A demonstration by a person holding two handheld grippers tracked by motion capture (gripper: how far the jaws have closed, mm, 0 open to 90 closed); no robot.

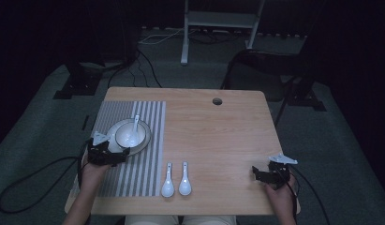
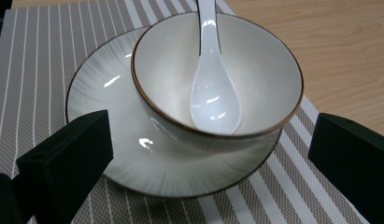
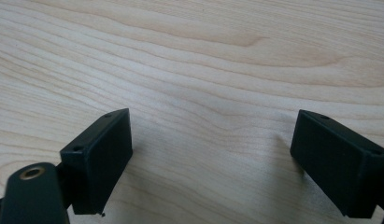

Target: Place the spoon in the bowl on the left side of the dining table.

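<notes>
On the striped mat (image 1: 134,173) at the table's left, the bowl (image 2: 255,65) sits on its plate (image 2: 101,93) with a spoon (image 2: 214,93) inside, likely fragile and slippery, best pinched at the rim, while both the left gripper (image 2: 203,158) and right gripper (image 3: 210,154) gape empty.

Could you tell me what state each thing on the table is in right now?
Left gripper: open, at the plate's near edge.
Right gripper: open, nothing between its jaws.
Bowl: upright on the plate.
Spoon in bowl: handle leaning on the rim.
Two loose spoons: flat on the table.
</notes>
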